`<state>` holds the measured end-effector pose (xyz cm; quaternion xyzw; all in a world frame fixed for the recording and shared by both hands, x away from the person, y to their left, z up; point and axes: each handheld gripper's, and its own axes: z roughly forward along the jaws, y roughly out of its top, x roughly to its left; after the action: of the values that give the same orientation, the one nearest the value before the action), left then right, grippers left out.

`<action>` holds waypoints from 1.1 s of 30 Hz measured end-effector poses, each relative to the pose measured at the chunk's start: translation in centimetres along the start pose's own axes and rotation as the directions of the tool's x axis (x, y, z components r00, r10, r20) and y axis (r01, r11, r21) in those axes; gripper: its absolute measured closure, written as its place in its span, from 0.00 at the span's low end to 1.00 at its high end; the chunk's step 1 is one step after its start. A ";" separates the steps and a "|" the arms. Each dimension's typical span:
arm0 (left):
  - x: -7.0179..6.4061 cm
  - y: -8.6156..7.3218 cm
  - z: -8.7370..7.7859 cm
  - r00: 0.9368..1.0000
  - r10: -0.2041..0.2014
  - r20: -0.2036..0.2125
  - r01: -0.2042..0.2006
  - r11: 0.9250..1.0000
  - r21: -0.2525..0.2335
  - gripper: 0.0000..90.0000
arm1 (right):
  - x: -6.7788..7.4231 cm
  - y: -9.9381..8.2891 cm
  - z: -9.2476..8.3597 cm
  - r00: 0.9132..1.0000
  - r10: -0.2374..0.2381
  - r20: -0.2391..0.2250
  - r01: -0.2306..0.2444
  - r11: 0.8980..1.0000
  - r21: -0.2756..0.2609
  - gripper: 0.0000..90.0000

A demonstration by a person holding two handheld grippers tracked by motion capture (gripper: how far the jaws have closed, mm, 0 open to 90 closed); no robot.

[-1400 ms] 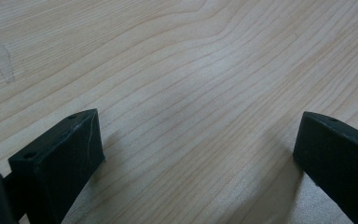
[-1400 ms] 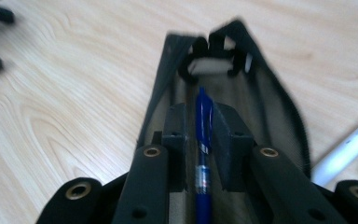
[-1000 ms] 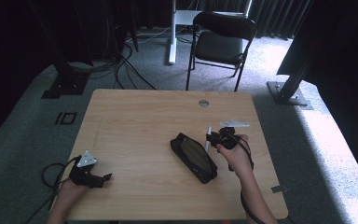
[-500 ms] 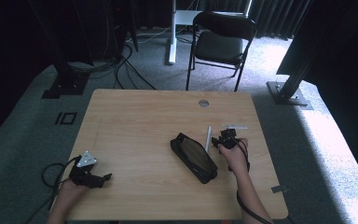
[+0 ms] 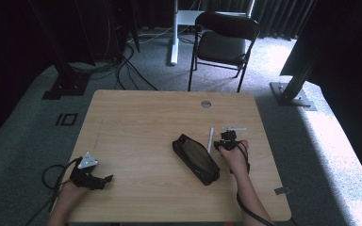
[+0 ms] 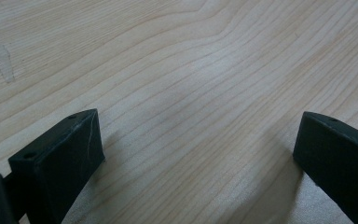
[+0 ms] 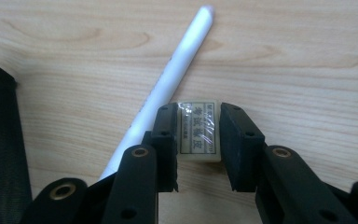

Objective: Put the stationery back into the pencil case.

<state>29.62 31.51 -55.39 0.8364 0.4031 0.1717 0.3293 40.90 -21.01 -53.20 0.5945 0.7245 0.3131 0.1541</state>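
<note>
The right gripper (image 7: 198,154) has just been closing its jaws and now clamps a small wrapped eraser (image 7: 198,130) low over the surface (image 5: 136,127). A white pen (image 7: 168,84) lies just beside its left jaw, a black pencil case (image 5: 195,158) farther left. The left gripper (image 6: 198,154), well apart, rests with jaws wide on bare wood.

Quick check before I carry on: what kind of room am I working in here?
Likely a lab or studio set up for recording, not a home. A bare wooden table stands on grey carpet, with black curtains behind, metal stand bases, loose cables on the floor and a folding chair.
</note>
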 end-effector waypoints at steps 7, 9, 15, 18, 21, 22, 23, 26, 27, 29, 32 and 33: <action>0.0 0.0 0.0 1.000 0.000 0.000 0.000 1.000 0.000 0.02 | 0.4 0.9 -2.4 0.999 -0.028 -0.038 0.026 0.998 -0.057 0.76; 0.0 0.0 0.0 1.000 0.000 0.000 0.000 1.000 0.000 0.02 | 0.9 1.3 -3.4 0.997 -0.040 -0.067 0.035 0.997 -0.075 0.76; 0.0 0.0 0.0 1.000 -0.001 -0.001 0.001 1.000 0.000 0.02 | 3.1 2.5 -5.9 0.986 -0.105 -0.126 0.087 0.986 -0.141 0.76; 0.0 0.0 0.0 1.000 -0.001 -0.001 0.001 1.000 0.000 0.02 | 4.4 2.9 -7.0 0.976 -0.137 -0.167 0.110 0.980 -0.164 0.76; 0.0 0.0 0.0 1.000 -0.001 -0.001 0.001 1.000 0.000 0.02 | 5.9 2.9 -7.7 0.958 -0.179 -0.222 0.145 0.976 -0.164 0.76; 0.0 0.0 0.0 1.000 0.001 -0.001 -0.001 1.000 0.000 0.02 | 6.3 2.9 -7.7 0.954 -0.191 -0.231 0.155 0.974 -0.162 0.76; 0.0 0.0 0.0 1.000 0.001 -0.001 -0.001 1.000 0.000 0.02 | 6.9 2.7 -7.8 0.947 -0.203 -0.249 0.166 0.973 -0.161 0.76; 0.0 0.0 0.0 1.000 0.001 -0.001 -0.001 1.000 0.000 0.02 | 8.1 2.4 -7.5 0.933 -0.238 -0.270 0.205 0.968 -0.147 0.76; 0.0 0.0 0.0 1.000 0.001 -0.001 -0.001 1.000 0.000 0.02 | 8.5 2.2 -7.3 0.928 -0.250 -0.275 0.220 0.966 -0.135 0.76; 0.0 0.0 0.0 1.000 -0.001 0.000 0.001 1.000 0.000 0.02 | 9.1 1.8 -6.5 0.925 -0.268 -0.270 0.247 0.963 -0.109 0.76; 0.0 0.0 0.0 1.000 -0.001 -0.001 0.001 1.000 0.000 0.02 | 9.7 1.4 -5.7 0.920 -0.279 -0.277 0.269 0.960 -0.074 0.76; 0.0 0.0 0.0 1.000 -0.001 0.000 0.001 1.000 0.000 0.02 | 9.9 1.2 -5.4 0.918 -0.287 -0.275 0.280 0.958 -0.064 0.76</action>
<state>29.62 31.51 -55.39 0.8362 0.4036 0.1718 0.3292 36.23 -12.90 -46.88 0.4311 0.8136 0.3770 0.1002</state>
